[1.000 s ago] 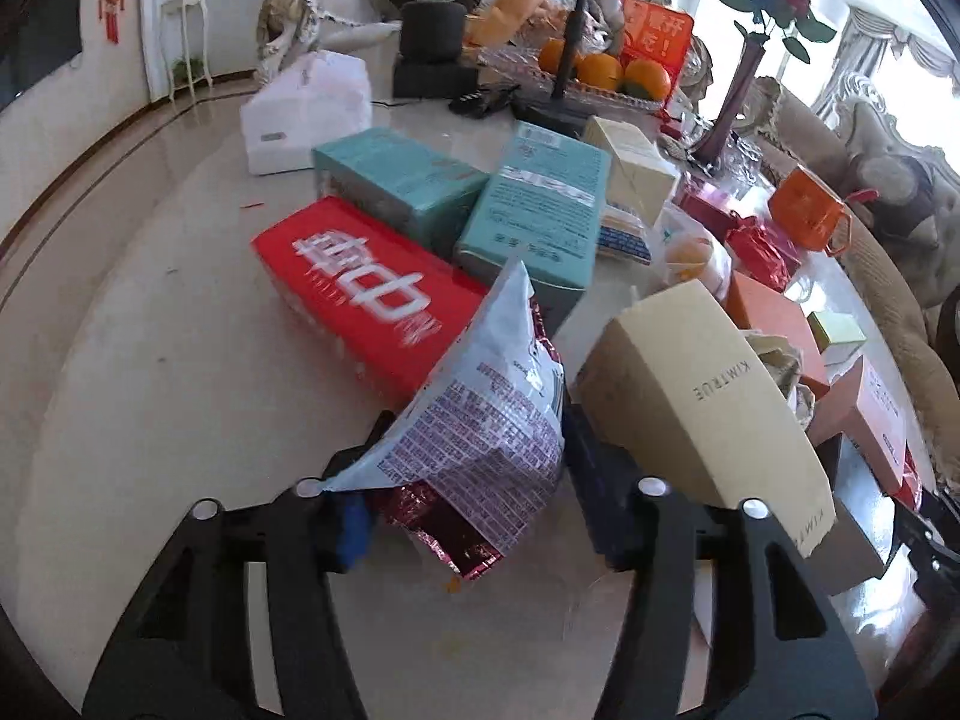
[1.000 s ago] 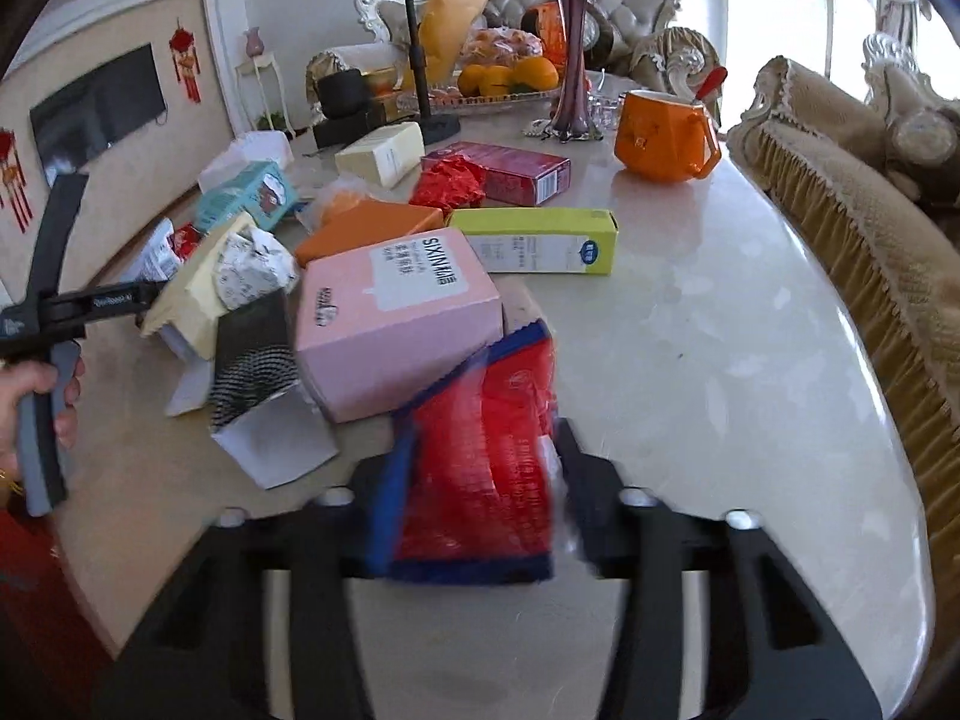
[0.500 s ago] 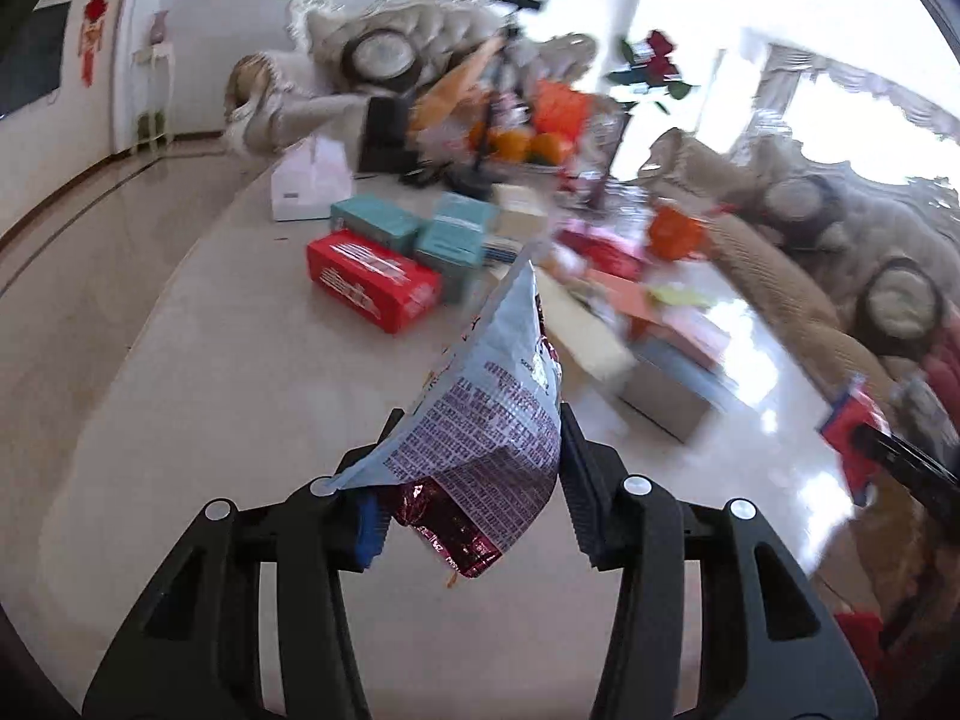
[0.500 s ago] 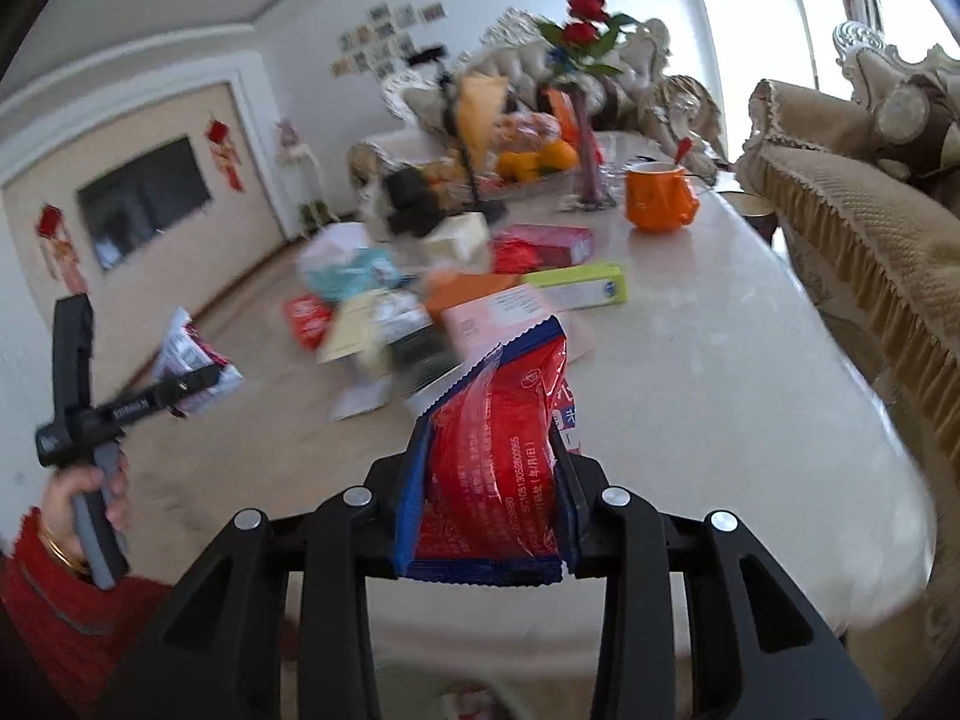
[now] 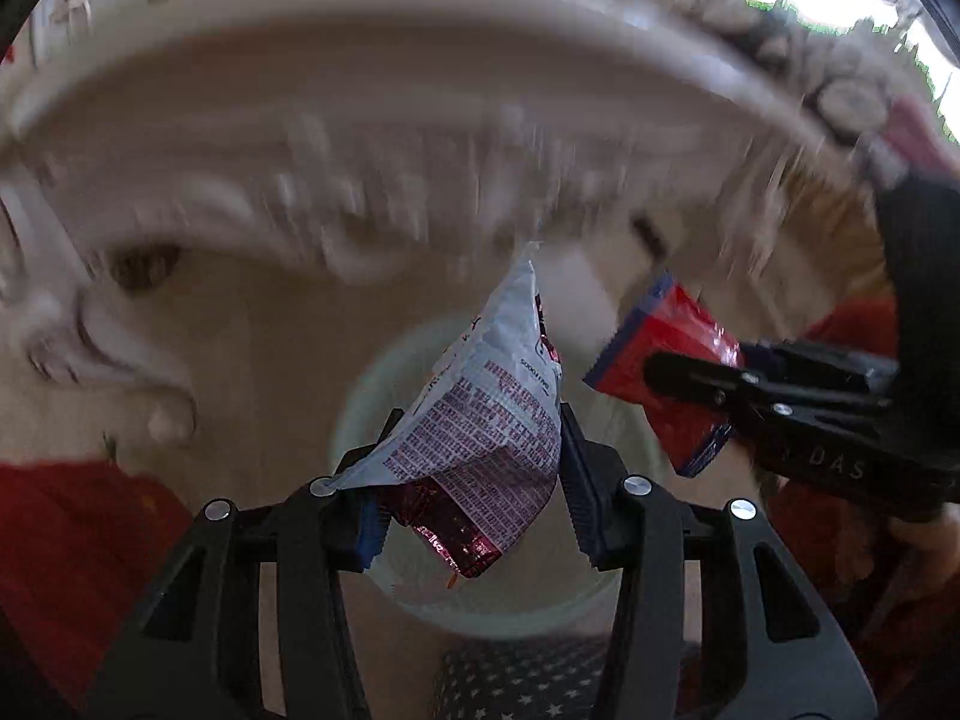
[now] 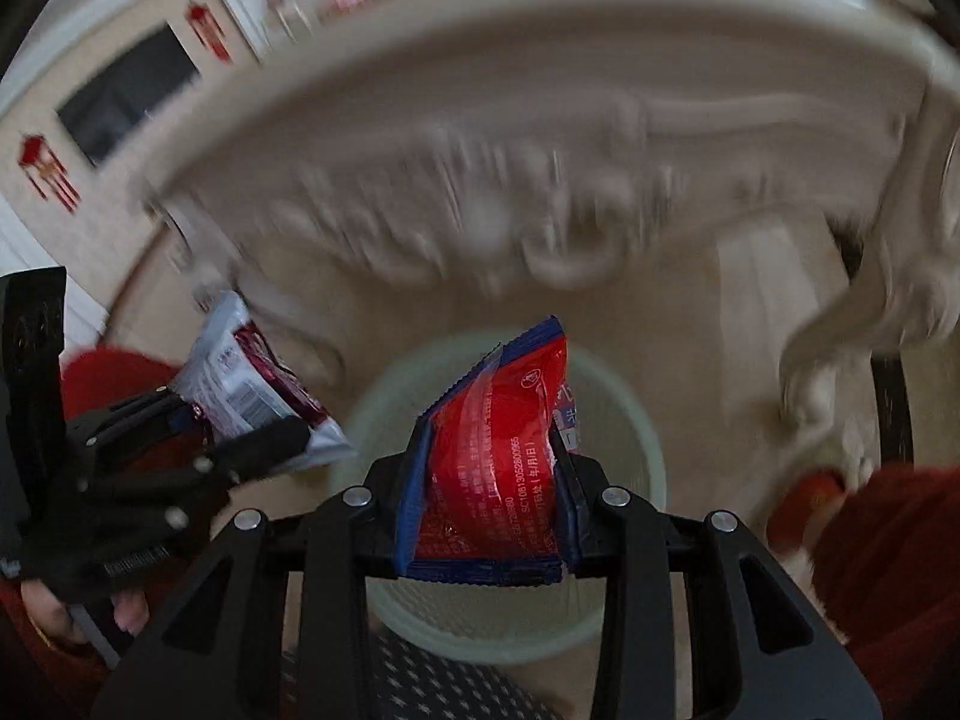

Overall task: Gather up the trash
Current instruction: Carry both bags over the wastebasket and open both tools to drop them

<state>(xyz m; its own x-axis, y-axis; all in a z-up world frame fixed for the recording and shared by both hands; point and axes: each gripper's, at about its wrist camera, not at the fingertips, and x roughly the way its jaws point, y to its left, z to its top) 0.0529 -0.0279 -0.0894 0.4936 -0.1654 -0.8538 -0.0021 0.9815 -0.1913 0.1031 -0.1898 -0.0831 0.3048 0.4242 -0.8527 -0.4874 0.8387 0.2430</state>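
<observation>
Both grippers have swung off the counter (image 6: 540, 48) to hang over the bin (image 6: 645, 450): left gripper (image 5: 468, 480) fingers clamped on the white wrapper (image 5: 480, 414), right gripper (image 6: 486, 516) on the red packet (image 6: 492, 450); centre each over the mouth before letting go

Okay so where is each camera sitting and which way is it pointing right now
Left wrist: on the left tool, facing down at the bin; it grips a white wrapper, right tool at right.
Right wrist: on the right tool, facing down; it grips a red wrapper, left hand at left.
Shared: bin, both wrappers.
</observation>
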